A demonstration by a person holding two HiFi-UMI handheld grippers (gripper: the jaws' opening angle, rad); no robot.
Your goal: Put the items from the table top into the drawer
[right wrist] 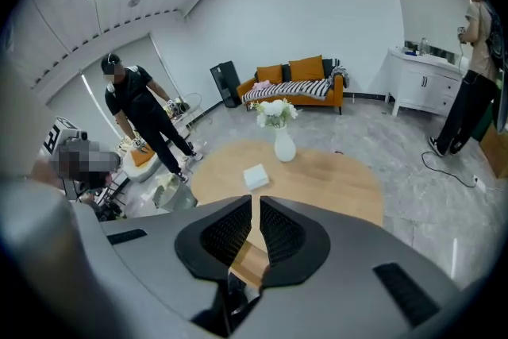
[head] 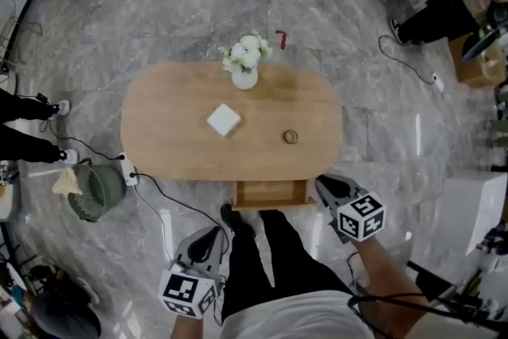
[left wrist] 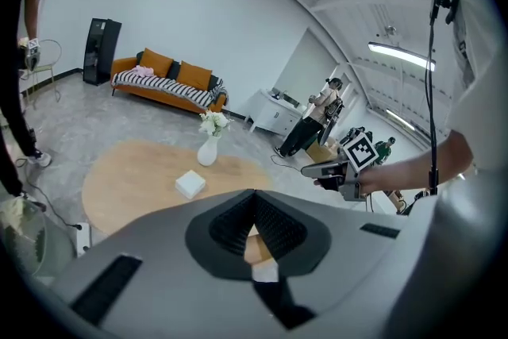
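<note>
surface [head: 159,131] oval wood | vase [head: 244,77] at 12 o'clock edge | white box [head: 224,120] near centre | small round item [head: 290,136] at box's 4 o'clock, apart | drawer [head: 270,192] open at 6 o'clock edge | left gripper [head: 214,236] at drawer's 7 o'clock, jaws together, empty | right gripper [head: 322,181] at drawer's 3 o'clock, jaws all but together, empty

Oval table [head: 167,127] (drawer [head: 270,193] open)
</note>
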